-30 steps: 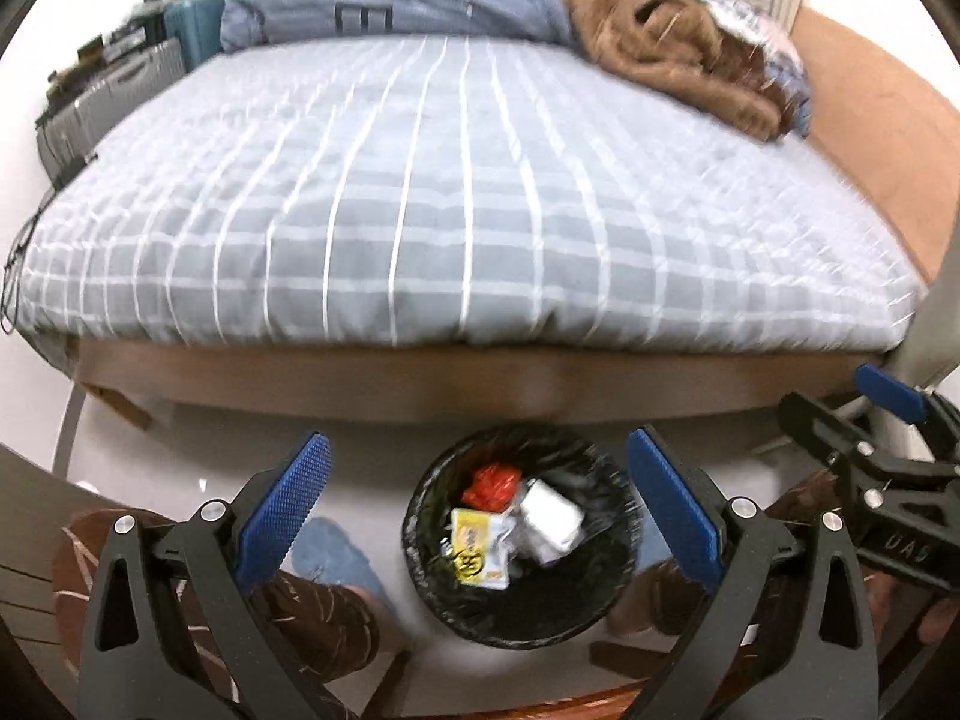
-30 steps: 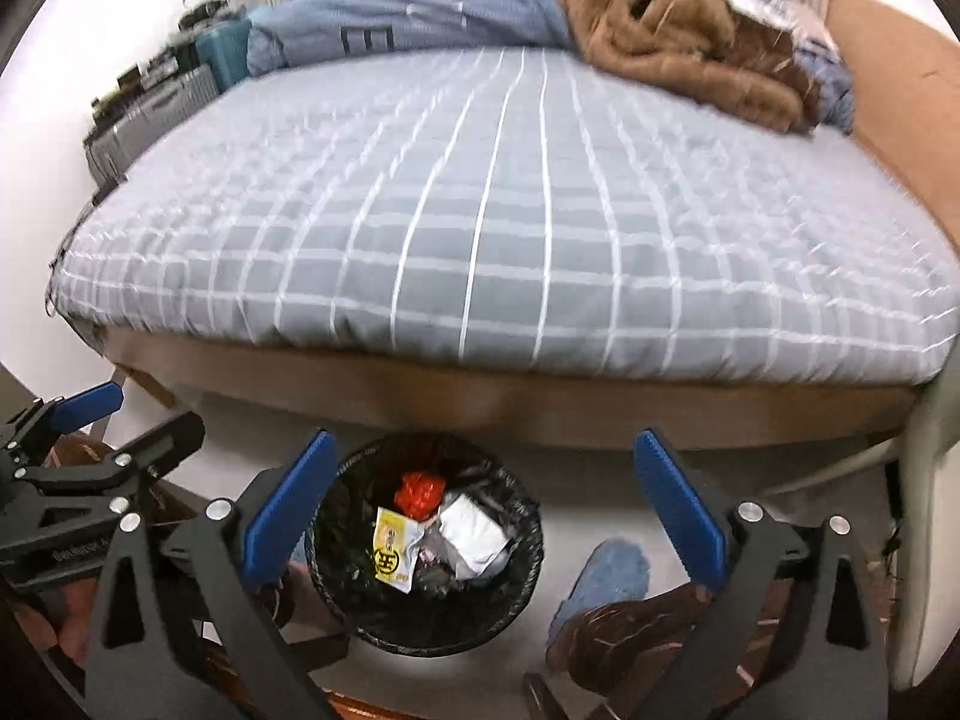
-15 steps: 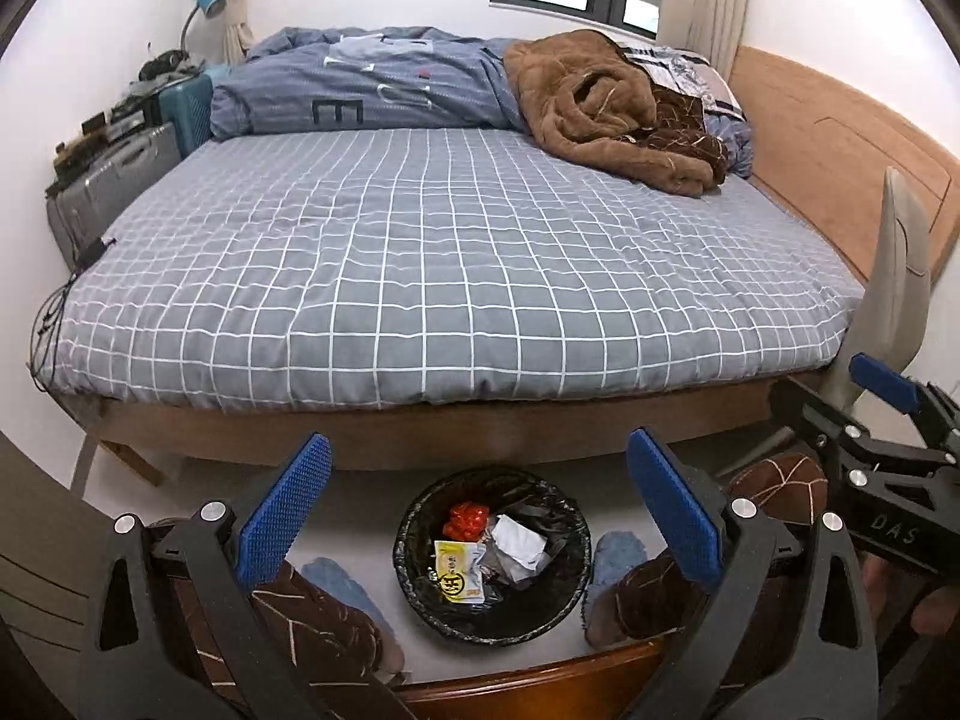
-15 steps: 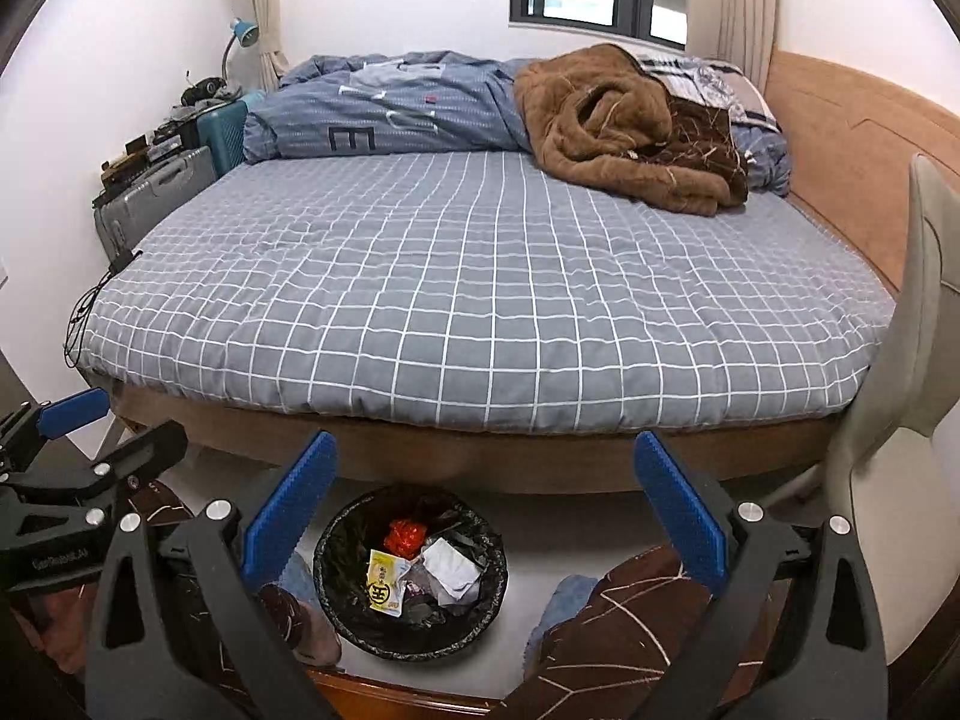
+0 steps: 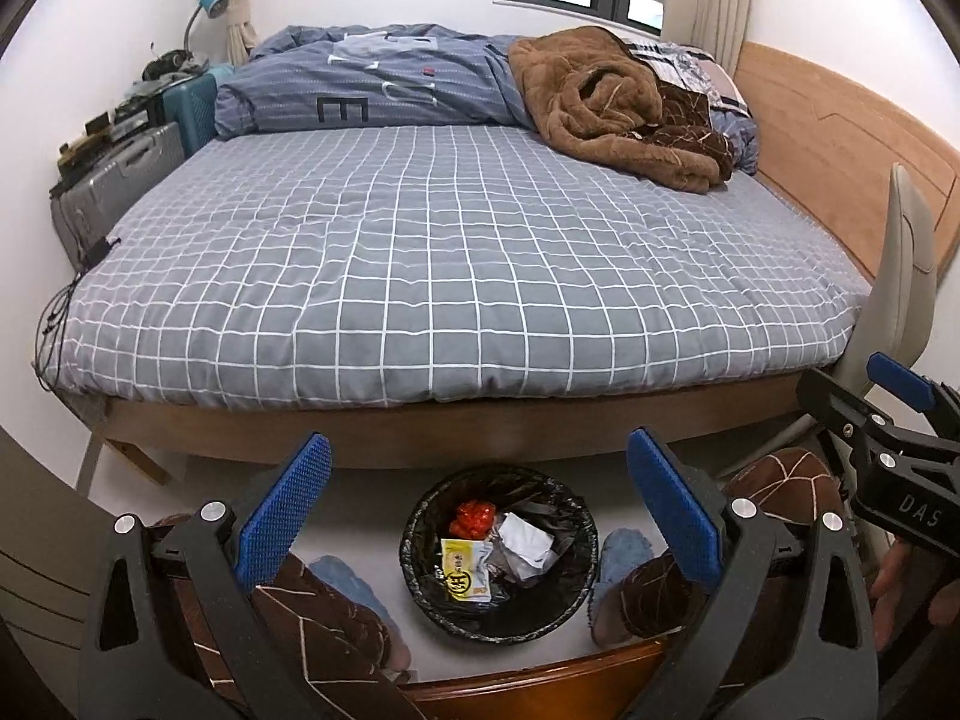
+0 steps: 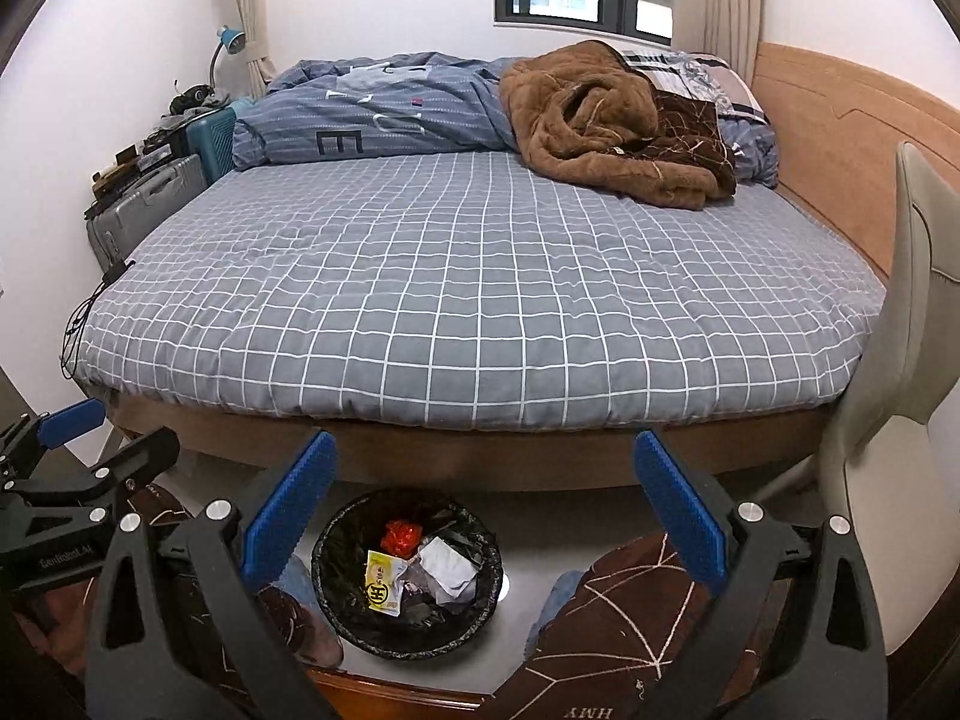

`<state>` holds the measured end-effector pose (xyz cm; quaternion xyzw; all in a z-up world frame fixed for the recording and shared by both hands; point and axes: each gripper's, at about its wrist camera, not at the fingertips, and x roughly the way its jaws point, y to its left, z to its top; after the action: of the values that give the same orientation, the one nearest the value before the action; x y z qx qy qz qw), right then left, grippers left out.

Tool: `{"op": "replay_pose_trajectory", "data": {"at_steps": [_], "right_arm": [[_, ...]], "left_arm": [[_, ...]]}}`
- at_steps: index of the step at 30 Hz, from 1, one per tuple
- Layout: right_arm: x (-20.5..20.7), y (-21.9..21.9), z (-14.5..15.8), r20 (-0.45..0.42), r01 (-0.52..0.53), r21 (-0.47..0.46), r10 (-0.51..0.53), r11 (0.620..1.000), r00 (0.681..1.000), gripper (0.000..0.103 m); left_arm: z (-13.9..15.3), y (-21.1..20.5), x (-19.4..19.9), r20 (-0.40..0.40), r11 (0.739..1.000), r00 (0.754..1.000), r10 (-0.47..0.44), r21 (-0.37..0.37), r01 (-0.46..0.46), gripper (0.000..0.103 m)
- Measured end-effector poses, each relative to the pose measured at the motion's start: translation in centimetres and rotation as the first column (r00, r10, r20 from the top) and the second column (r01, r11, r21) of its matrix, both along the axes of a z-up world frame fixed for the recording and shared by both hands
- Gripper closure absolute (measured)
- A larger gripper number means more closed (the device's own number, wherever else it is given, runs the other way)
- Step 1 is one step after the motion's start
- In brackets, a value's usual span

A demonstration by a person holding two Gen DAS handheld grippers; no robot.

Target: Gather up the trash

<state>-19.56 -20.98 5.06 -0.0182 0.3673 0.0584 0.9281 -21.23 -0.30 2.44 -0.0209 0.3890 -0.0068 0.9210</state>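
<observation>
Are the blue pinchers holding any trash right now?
No. The left gripper and the right gripper are both wide open with nothing between their fingers. The trash already lies in the black bin on the floor.

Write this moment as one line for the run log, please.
left gripper: open, empty | right gripper: open, empty | bin: on floor by bed, holds yellow packet, red wrapper, white paper
</observation>
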Motion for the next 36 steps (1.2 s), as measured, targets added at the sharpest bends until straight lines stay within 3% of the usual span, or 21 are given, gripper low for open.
{"op": "replay_pose_trajectory", "data": {"at_steps": [7, 24, 36], "right_arm": [[-0.1, 0.1, 0.0, -0.003, -0.003, 0.004, 0.003, 1.0, 1.0, 0.008], [0.1, 0.5, -0.4, -0.025, -0.019, 0.018, 0.02, 1.0, 0.999, 0.008], [0.0, 0.8, -0.7, -0.033, -0.023, 0.02, 0.024, 1.0, 0.999, 0.008]], "left_arm": [[-0.2, 0.4, 0.3, -0.022, 0.999, 1.0, 0.0, -0.036, -0.001, 0.006], [-0.2, -0.2, 0.2, -0.004, 1.0, 1.0, -0.002, -0.003, 0.002, 0.006], [-1.0, -0.4, 0.5, -0.039, 1.0, 0.999, -0.022, 0.001, 0.023, 0.006]]}}
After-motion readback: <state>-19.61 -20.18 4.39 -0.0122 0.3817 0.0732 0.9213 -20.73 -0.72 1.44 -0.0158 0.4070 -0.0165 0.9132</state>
